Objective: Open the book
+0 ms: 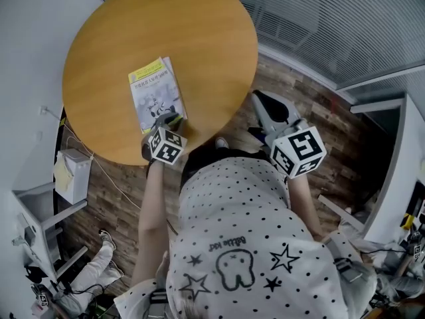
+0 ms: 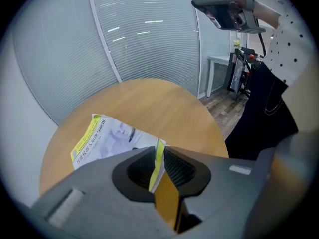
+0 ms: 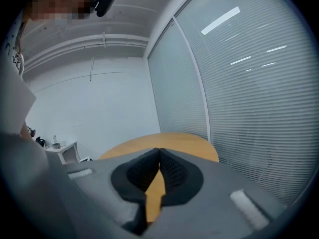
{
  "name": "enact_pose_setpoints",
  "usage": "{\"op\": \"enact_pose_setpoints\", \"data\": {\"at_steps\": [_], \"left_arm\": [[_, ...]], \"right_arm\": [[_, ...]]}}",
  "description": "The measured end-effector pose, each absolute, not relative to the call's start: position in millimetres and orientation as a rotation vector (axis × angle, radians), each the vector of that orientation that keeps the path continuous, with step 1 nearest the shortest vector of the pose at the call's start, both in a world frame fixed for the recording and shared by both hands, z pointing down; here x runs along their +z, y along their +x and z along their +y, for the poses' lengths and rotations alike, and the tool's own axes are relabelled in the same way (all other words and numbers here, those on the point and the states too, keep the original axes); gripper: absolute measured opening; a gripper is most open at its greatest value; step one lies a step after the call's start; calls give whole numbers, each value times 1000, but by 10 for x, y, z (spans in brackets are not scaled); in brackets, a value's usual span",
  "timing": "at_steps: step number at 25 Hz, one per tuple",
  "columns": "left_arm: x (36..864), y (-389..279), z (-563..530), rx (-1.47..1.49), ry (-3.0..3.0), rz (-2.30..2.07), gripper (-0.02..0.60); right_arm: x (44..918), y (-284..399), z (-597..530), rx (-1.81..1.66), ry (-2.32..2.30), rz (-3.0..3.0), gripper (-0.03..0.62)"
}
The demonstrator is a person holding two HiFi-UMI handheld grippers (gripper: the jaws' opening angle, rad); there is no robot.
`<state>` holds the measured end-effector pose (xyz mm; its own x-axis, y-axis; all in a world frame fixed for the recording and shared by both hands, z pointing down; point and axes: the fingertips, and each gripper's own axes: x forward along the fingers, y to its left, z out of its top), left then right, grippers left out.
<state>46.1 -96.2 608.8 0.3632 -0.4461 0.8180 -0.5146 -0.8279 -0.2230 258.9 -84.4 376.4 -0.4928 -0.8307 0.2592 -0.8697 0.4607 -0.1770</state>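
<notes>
Yellow-edged thin book point(image 2: 107, 138) pinched by ribbed left gripper point(image 2: 158, 152) jaws.

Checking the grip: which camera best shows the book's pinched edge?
Left gripper view: the left gripper pinches the book by its edge. Head view hides that under the gripper; right gripper view shows no book.

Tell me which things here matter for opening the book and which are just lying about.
For the job: book, left tongs pinching its cover edge, table.
Just there: right tongs, shut and empty; white box by the table; window blinds.
</notes>
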Motion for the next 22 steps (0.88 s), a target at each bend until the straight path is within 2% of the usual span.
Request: {"op": "enact_pose_setpoints", "data": {"at_steps": [5, 12, 22], "left_arm": [[5876, 373, -1025, 1366, 2523, -1056, 39], [5669, 234, -1094, 1284, 2448, -1304, 29], [5263, -341, -1221, 1045, 2288, -1621, 25]], "right_arm": [[3753, 2534, -832, 421, 1475, -2580, 4], [3739, 2454, -822, 411, 1442, -2584, 4], [3752, 2344, -809, 413, 1445, -2565, 5]]}}
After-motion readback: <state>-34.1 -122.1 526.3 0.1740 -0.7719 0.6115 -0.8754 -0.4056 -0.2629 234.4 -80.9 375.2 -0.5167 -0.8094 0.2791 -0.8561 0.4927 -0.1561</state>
